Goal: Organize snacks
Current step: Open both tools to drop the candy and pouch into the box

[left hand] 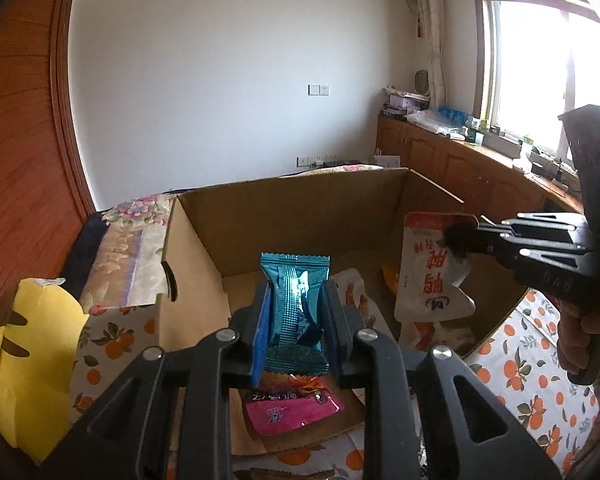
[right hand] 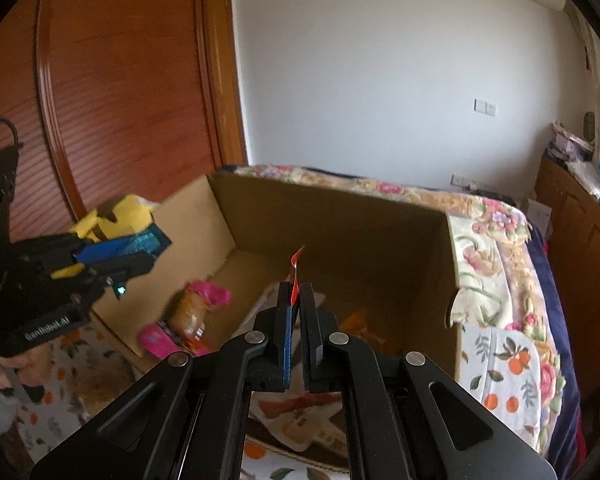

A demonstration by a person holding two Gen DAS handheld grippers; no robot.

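The left gripper (left hand: 296, 312) is clamping a teal snack packet (left hand: 296, 300) above the cardboard box (left hand: 300, 208); the right gripper (right hand: 296, 312) is pinching a white-and-red pouch (left hand: 428, 276) over the box's right side, jaws closed on its edge.

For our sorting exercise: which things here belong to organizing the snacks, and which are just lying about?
Job: teal packet in the left tool; white pouch in the right tool; cardboard box; pink packet inside.

Lying about: yellow bag; floral bedding; window-side cabinet.
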